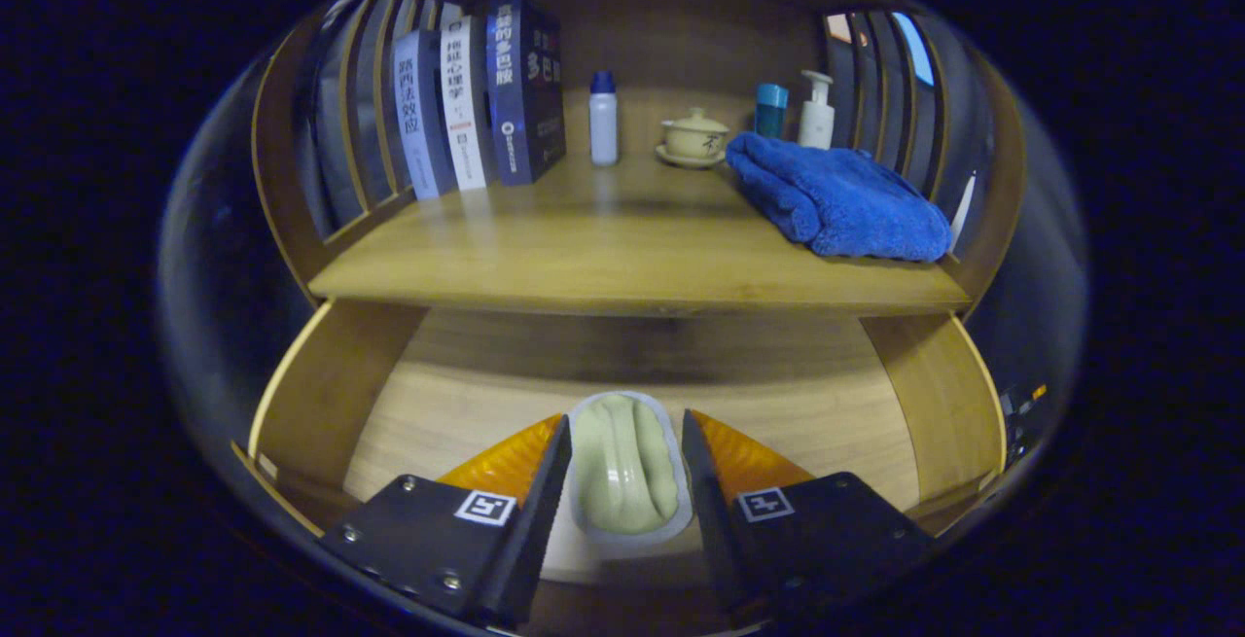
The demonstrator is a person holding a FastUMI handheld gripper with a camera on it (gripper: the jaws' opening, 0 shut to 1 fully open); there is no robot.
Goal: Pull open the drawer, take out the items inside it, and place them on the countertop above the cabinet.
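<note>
Low in the frame, your gripper [624, 423] straddles the pale green packet [625, 477] lying in the open drawer [302, 394] (fingers apart, whether touching it I cannot tell), below the countertop [622, 248].

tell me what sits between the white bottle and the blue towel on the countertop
In the gripper view, a lidded teacup on a saucer stands between the white bottle and blue towel.

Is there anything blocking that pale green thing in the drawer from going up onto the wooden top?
Nothing visible does. The hand-held gripper has its fingers on either side of the pale green packet in the open drawer. The countertop just above has bare wood in front, between the books and blue towel.
</note>
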